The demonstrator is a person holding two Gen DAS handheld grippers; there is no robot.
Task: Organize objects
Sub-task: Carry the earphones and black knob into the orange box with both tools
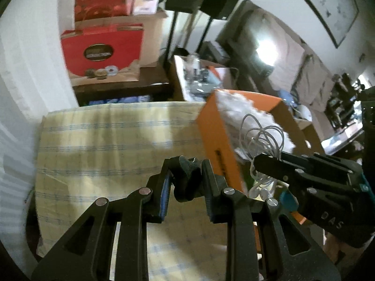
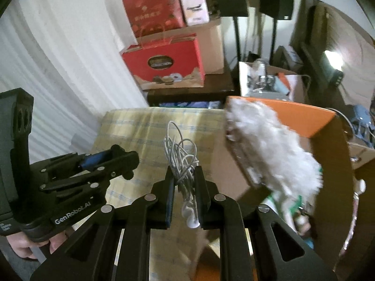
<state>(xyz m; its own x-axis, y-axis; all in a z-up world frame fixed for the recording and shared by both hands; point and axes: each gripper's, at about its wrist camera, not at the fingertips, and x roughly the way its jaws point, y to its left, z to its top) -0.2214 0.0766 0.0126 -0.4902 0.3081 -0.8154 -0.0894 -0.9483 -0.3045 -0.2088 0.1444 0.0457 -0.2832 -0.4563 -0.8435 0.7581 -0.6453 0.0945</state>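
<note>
While my right claw (image 2: 185, 187) is clenching the tangled white earphone cable (image 2: 180, 154), its loops standing toward twelve o'clock, the orange box (image 2: 293, 112) is lying at two o'clock, nearer this hand; my left claw (image 1: 187, 178) is gripping a dark object (image 1: 187, 175).

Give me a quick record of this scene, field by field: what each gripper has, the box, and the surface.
left gripper: shut on a small dark object, kind unclear
right gripper: shut on a tangle of white earphone cable, earbuds hanging below
orange box: open, tilted, white fluffy filling showing
surface: yellow checked cloth beneath both grippers
background: red gift boxes stacked near the wall
person: a hand holding the left gripper's handle
</note>
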